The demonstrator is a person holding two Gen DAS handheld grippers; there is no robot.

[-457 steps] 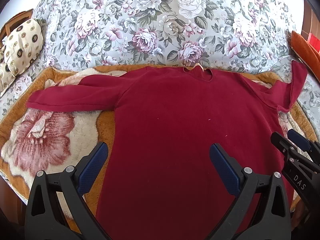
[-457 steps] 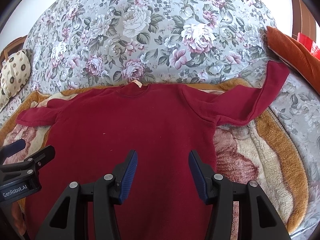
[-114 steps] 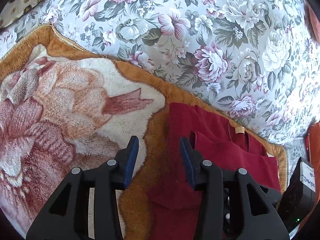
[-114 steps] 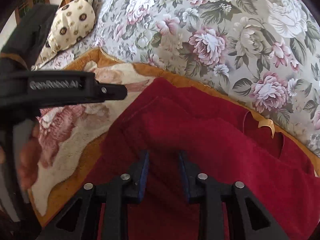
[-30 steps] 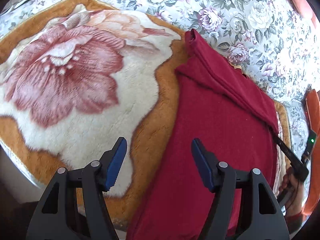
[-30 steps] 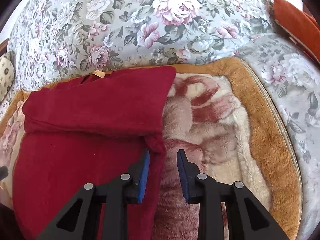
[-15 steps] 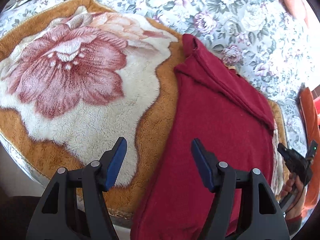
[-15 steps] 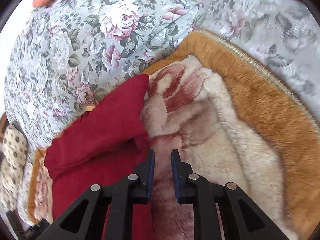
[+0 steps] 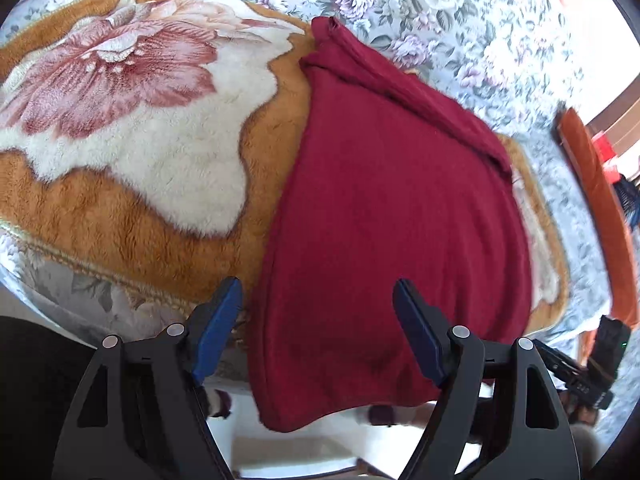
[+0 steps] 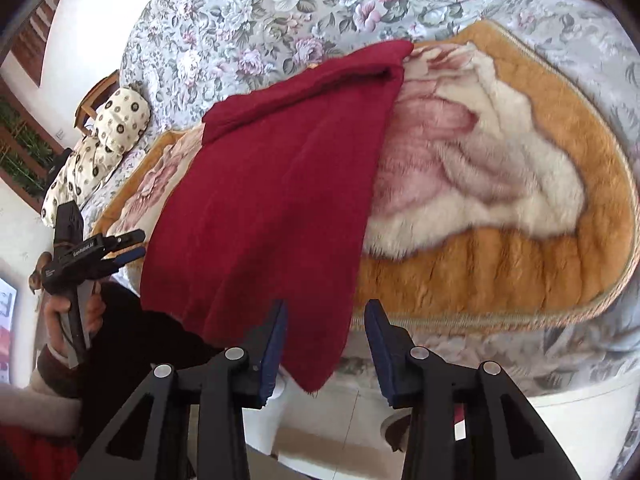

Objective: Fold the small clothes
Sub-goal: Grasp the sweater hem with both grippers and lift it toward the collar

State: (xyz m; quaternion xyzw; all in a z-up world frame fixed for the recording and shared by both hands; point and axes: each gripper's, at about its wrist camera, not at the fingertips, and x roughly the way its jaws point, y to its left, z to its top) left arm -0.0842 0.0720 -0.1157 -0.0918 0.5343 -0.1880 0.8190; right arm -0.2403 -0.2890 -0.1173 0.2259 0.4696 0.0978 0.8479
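One dark red sweater [image 9: 392, 216], its sleeves folded in so that it forms a long strip, lies on one plush blanket [image 9: 132, 128] with an orange-brown border and large pink flower patterns; the blanket is spread over one bed covered in a grey floral bedspread [image 9: 460, 4]. In the left wrist view, from left to right, come the blanket's big pink flower, then the sweater running from its folded top edge near the bedspread down to its hem, which hangs over the near edge of the bed. The left gripper [image 9: 316, 328] hovers above that hem with its two blue-padded jaws standing wide and opening; the sweater's lower left corner lies in the gap below them, but the pads do not press on it. At the far right of this view the right gripper's black body peeks in, beside one orange-brown cushion [image 9: 596, 200]. In the right wrist view, from left to right, one hand [image 10: 68, 312] holds the left gripper's handle near two spotted cream pillows [image 10: 100, 152], then the sweater drapes over the bed's edge, then the blanket's pale flower spreads to the right. The right gripper [image 10: 326, 344] has its two jaws apart and opening, with the sweater's lower right corner hanging between them, untouched by either pad.
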